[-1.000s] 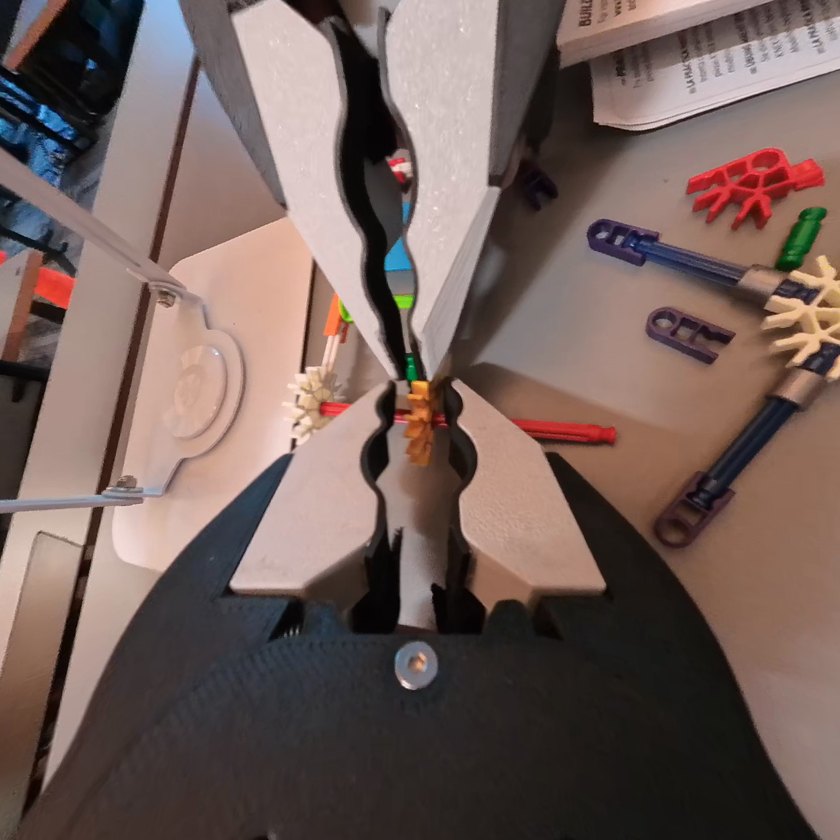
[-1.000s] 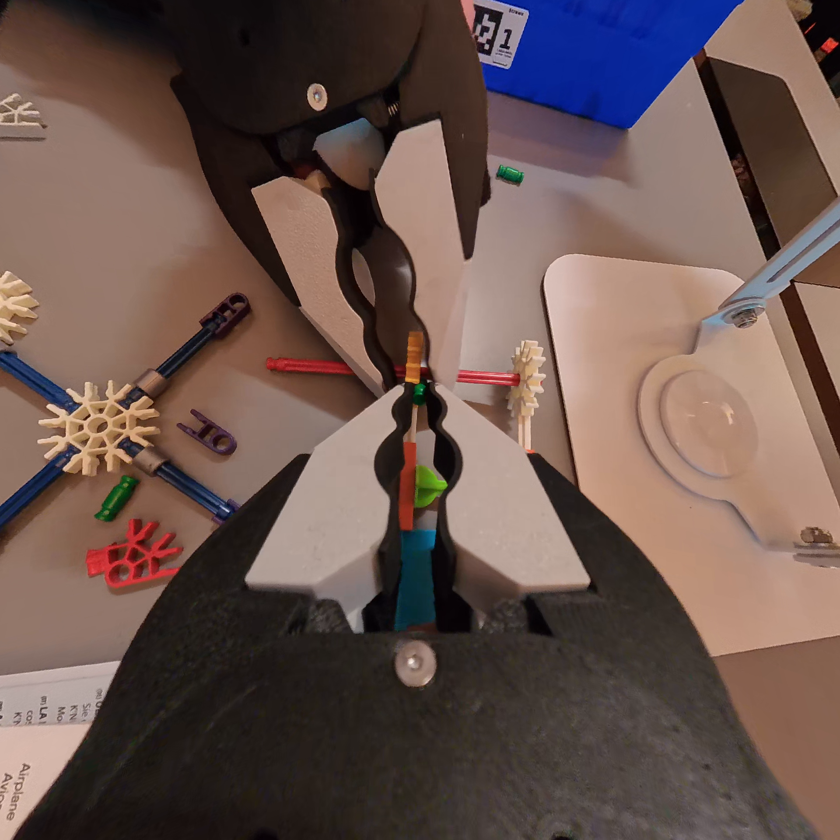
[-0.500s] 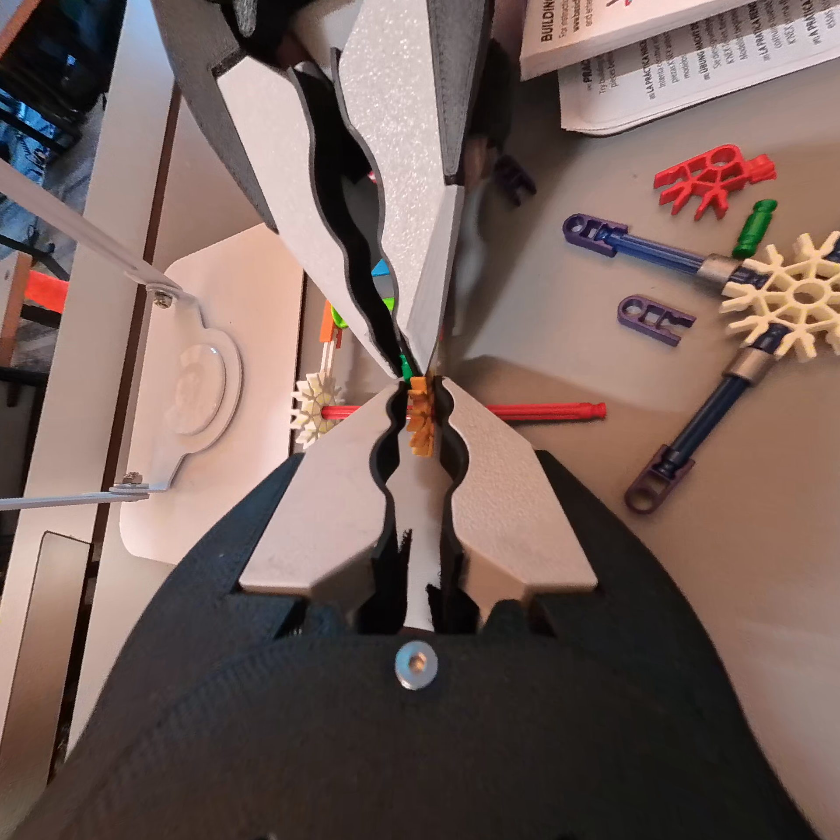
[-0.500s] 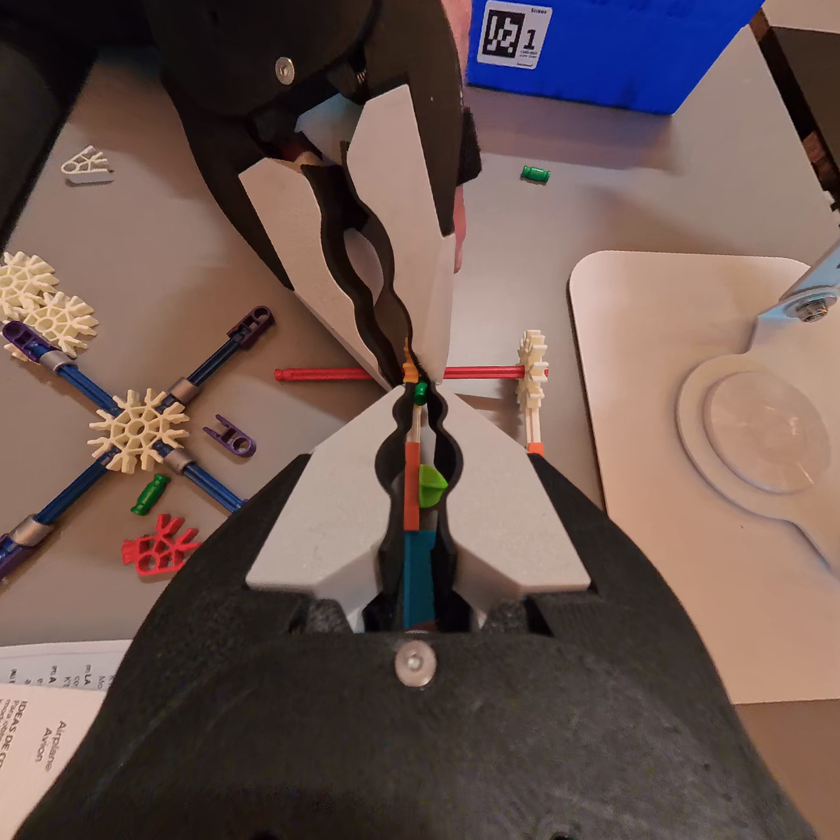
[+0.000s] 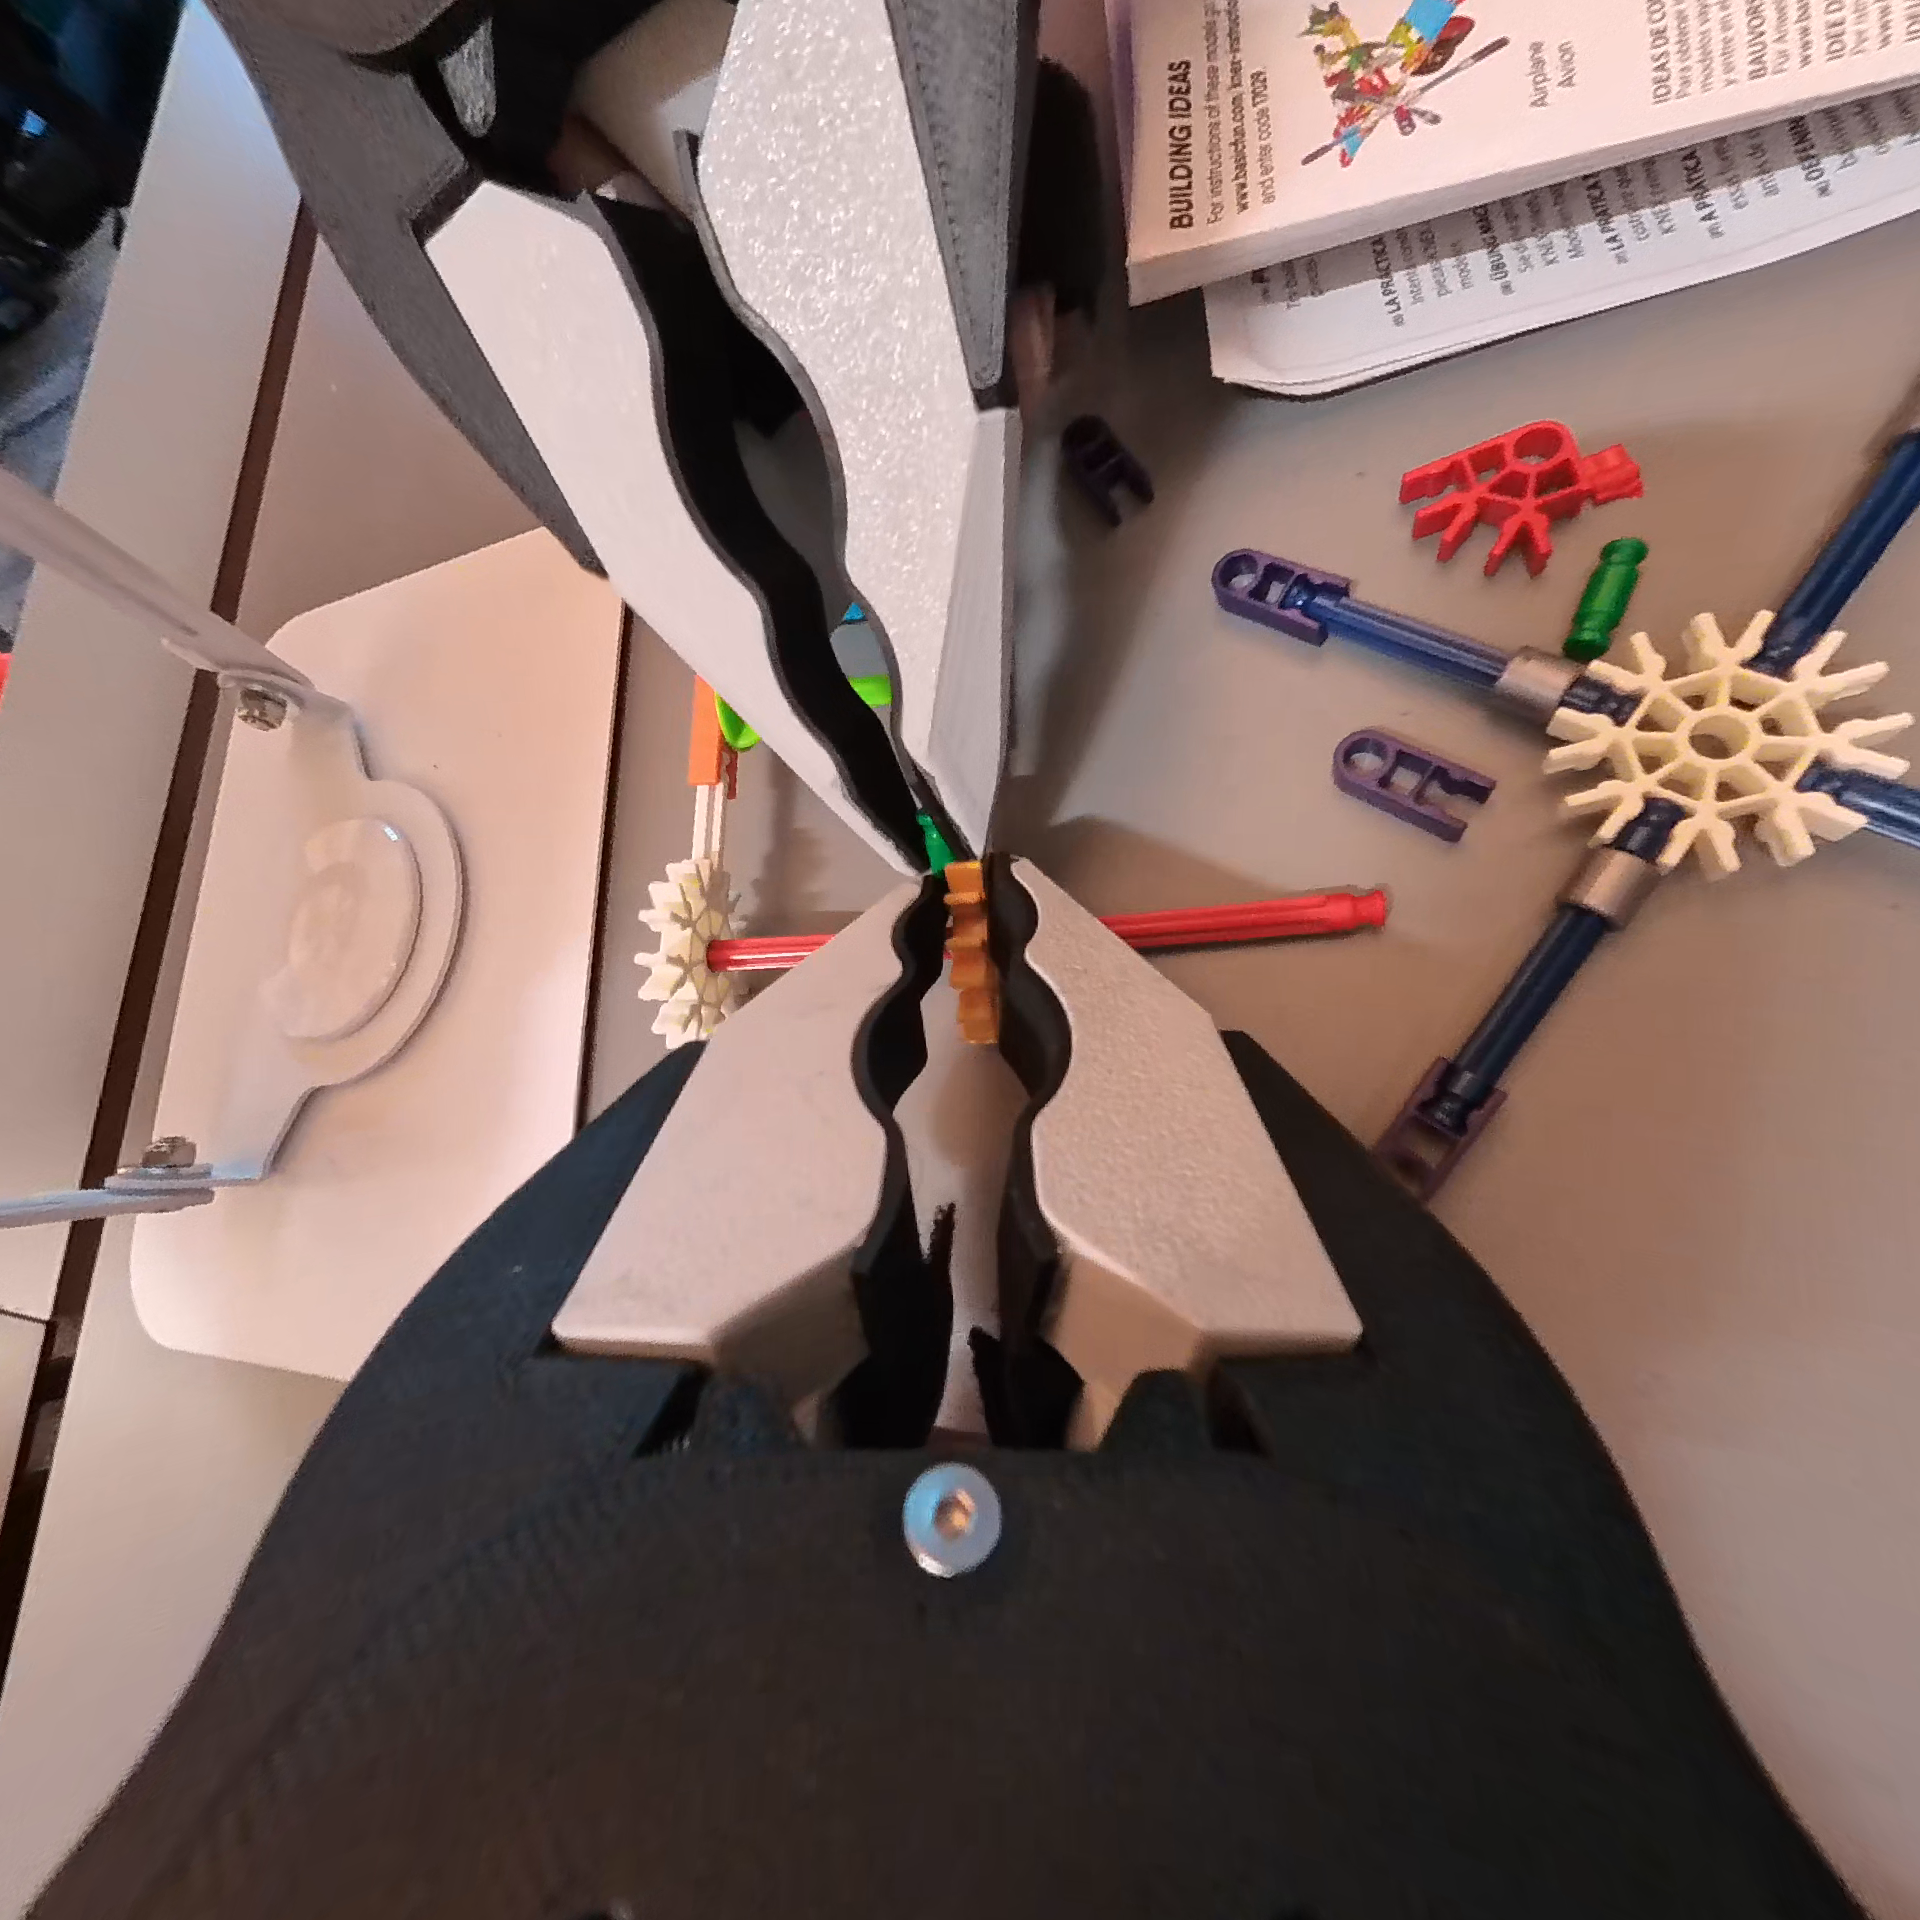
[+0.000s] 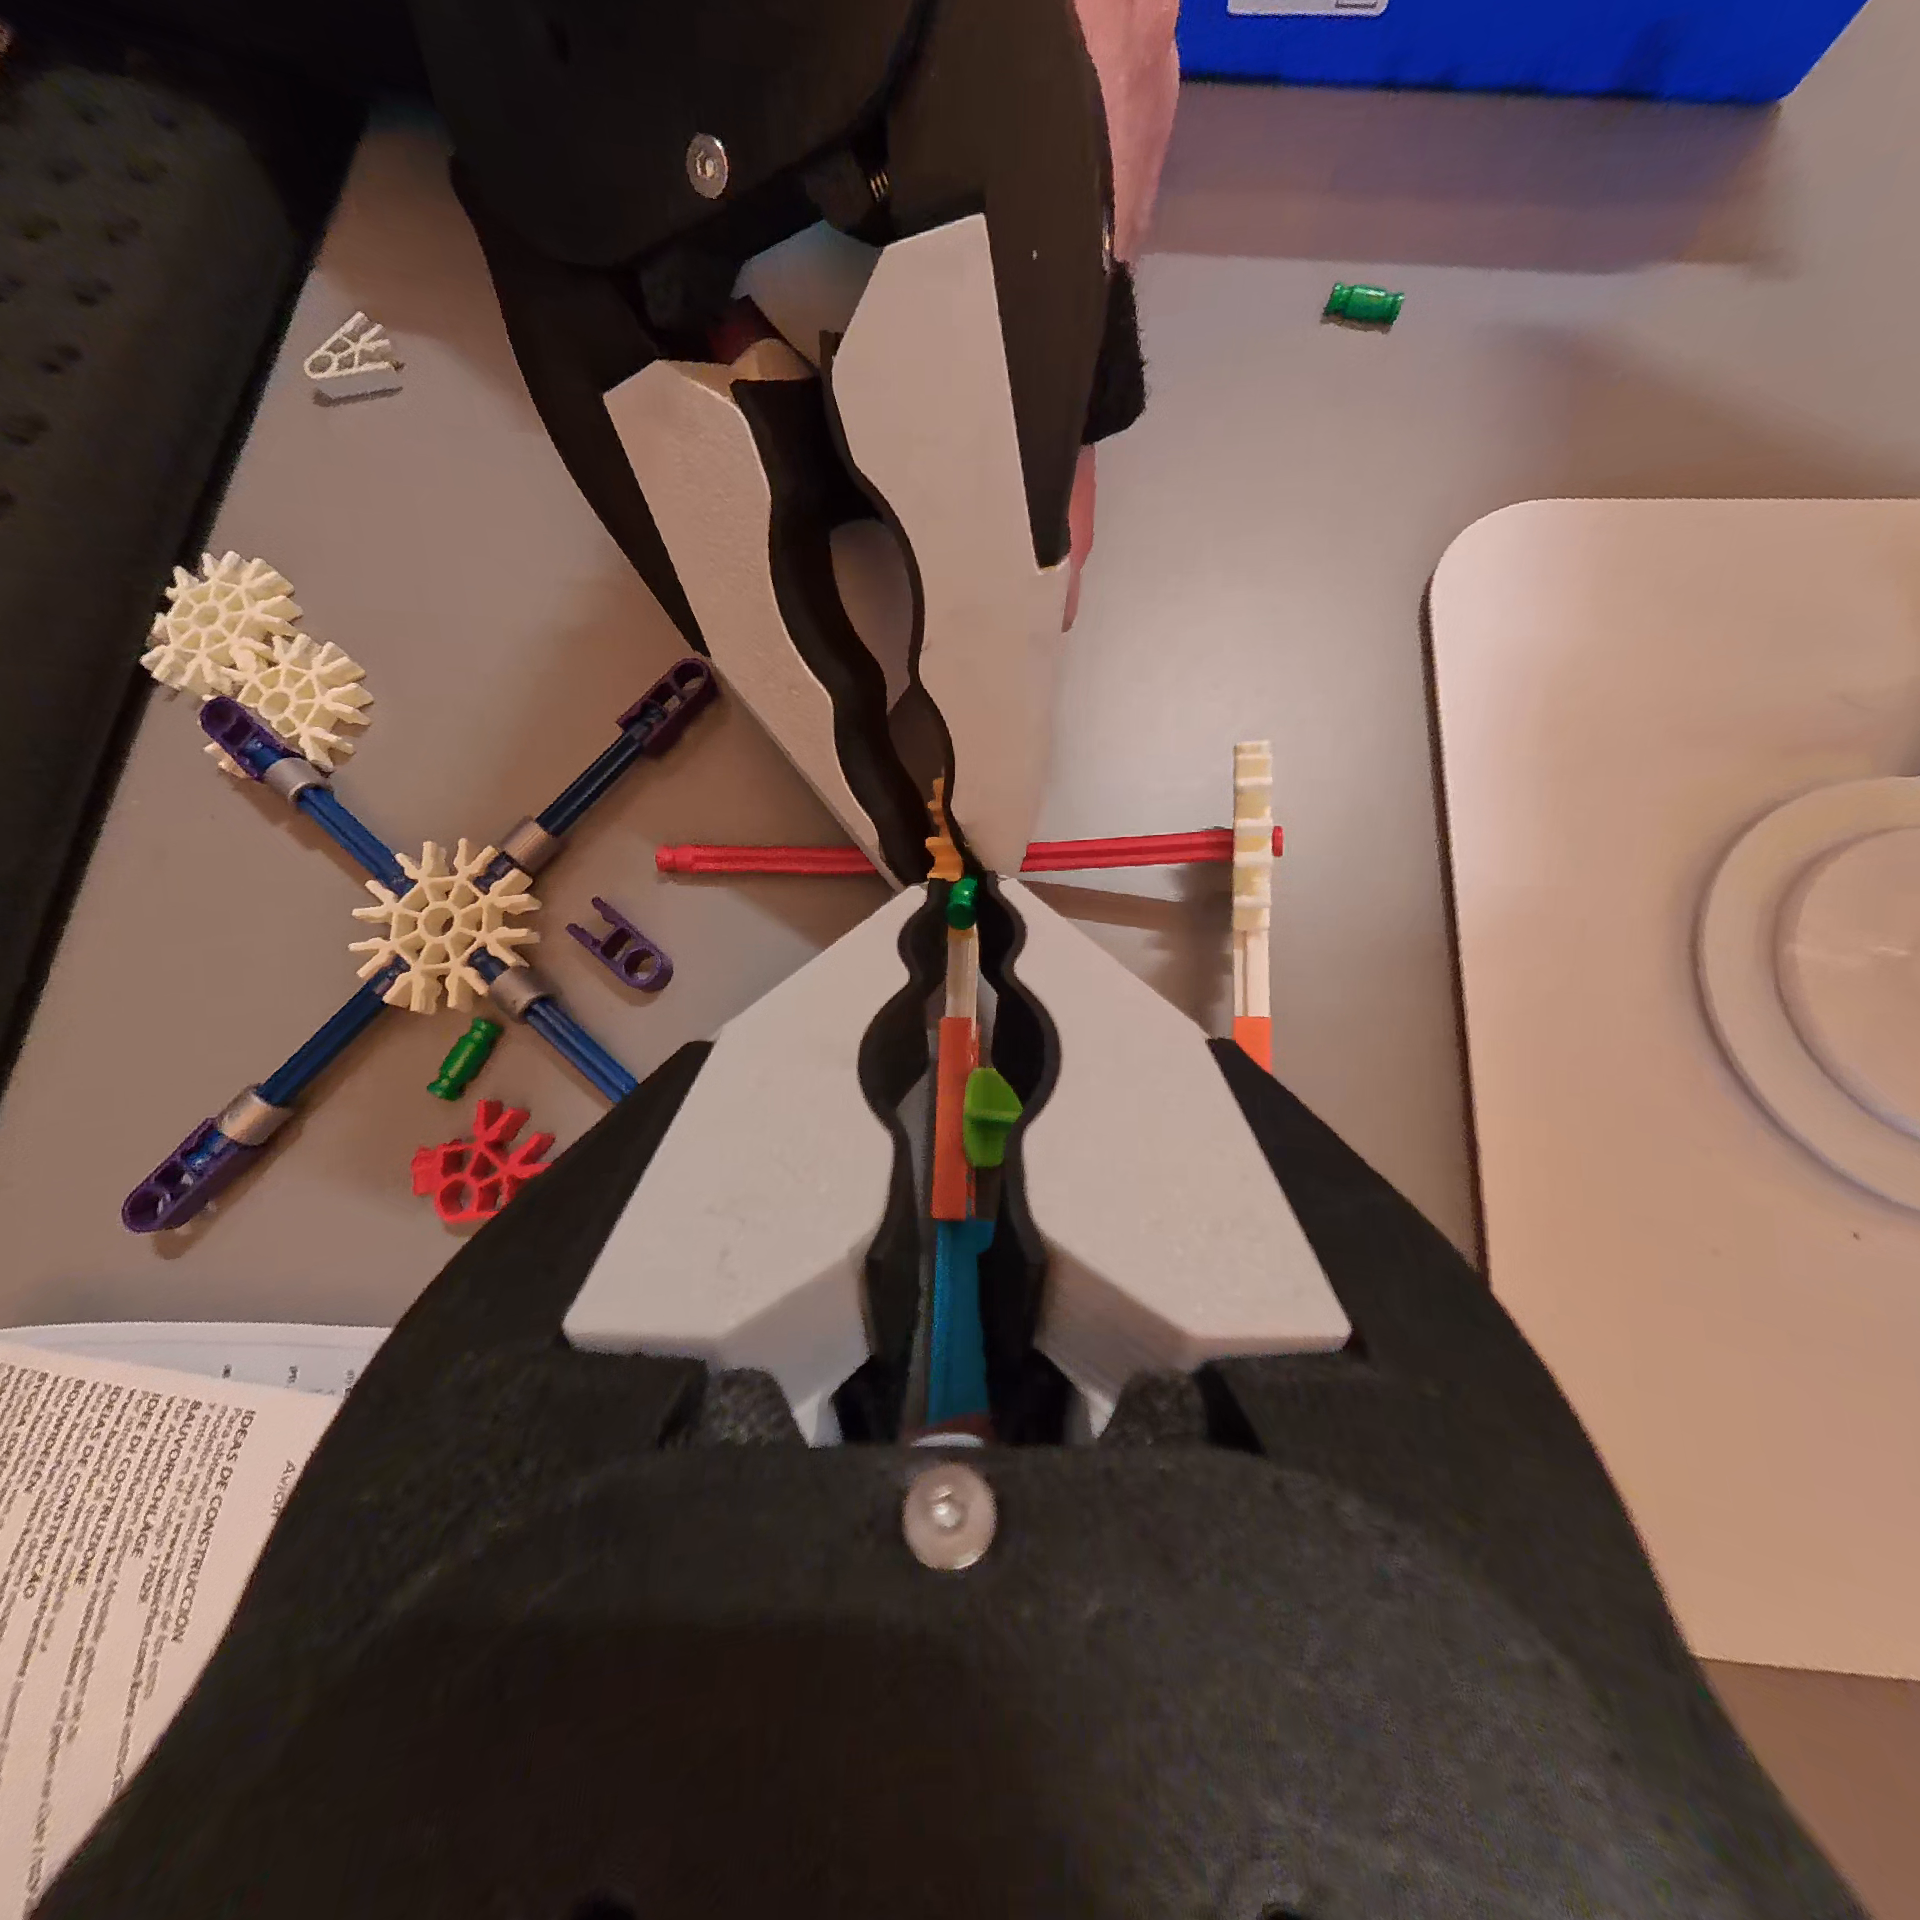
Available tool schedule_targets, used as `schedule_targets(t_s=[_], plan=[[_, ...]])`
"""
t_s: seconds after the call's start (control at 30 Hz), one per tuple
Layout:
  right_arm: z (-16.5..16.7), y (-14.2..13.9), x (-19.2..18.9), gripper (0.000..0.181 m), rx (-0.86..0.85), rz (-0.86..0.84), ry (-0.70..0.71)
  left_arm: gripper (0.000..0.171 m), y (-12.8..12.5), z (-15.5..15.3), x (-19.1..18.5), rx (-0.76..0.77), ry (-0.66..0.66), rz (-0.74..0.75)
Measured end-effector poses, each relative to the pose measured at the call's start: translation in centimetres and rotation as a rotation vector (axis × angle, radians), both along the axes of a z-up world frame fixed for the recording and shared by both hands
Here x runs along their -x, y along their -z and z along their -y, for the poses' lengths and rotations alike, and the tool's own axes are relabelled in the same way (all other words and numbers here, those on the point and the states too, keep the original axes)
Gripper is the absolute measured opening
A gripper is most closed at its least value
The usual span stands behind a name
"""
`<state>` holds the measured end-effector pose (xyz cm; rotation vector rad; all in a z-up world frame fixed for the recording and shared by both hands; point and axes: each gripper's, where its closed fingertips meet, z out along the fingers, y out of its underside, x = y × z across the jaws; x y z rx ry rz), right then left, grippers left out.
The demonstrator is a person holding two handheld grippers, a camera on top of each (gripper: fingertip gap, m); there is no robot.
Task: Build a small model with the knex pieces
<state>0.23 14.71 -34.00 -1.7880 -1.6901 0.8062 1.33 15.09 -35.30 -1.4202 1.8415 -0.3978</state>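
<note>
My left gripper [image 5: 961, 883] is shut on a small orange toothed connector [image 5: 971, 956] at its fingertips. My right gripper [image 6: 961, 894] is shut on a thin built stick: a short green rod [image 6: 961, 904] at the tip, then white, orange and blue parts running back between the fingers. The two grippers meet tip to tip, and the green rod end touches the orange connector [image 6: 940, 842]. A red rod [image 6: 769, 859] runs crosswise right behind the tips. It carries a white snowflake connector [image 6: 1252, 821] at one end.
On the grey table lie a cross of blue rods with a white snowflake hub [image 6: 442, 925], a purple clip [image 6: 623, 945], a green short rod [image 6: 462, 1060], a red connector [image 6: 473, 1164] and open booklets [image 5: 1507, 156]. A white pad with a metal plate [image 5: 343, 914] lies beside. A blue bin [image 6: 1486, 42] stands behind. From either gripper's tips it is about 7 centimetres to the purple clip [image 6: 623, 945]. Seen from the left wrist view [image 5: 1402, 781] as well.
Both grippers stay shut and tip to tip. Both views have shifted over the table: the booklets show more in the left view, the blue bin has slid up in the right view.
</note>
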Motion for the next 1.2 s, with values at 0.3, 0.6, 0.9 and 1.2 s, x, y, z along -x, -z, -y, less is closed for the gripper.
schedule_targets(t_s=[0.3,0.6,0.9,1.2], plan=[[0.8,0.1,-0.1,0.003,0.057,-0.025,-0.052,0.005,0.1,0.8,-0.3,0.06,0.034,0.032],[1.2,0.2,-0.3,0.001,-0.102,0.085,-0.051,0.005,0.2,1.2,-0.5,0.073,0.031,0.039],[1.5,0.3,-0.2,0.001,-0.281,0.132,-0.041,0.005,0.2,1.5,-0.5,0.102,0.039,0.051],[1.7,-0.1,-0.4,0.003,0.083,-0.02,-0.031,0.005,0.0,1.8,-0.6,0.104,0.076,0.066]])
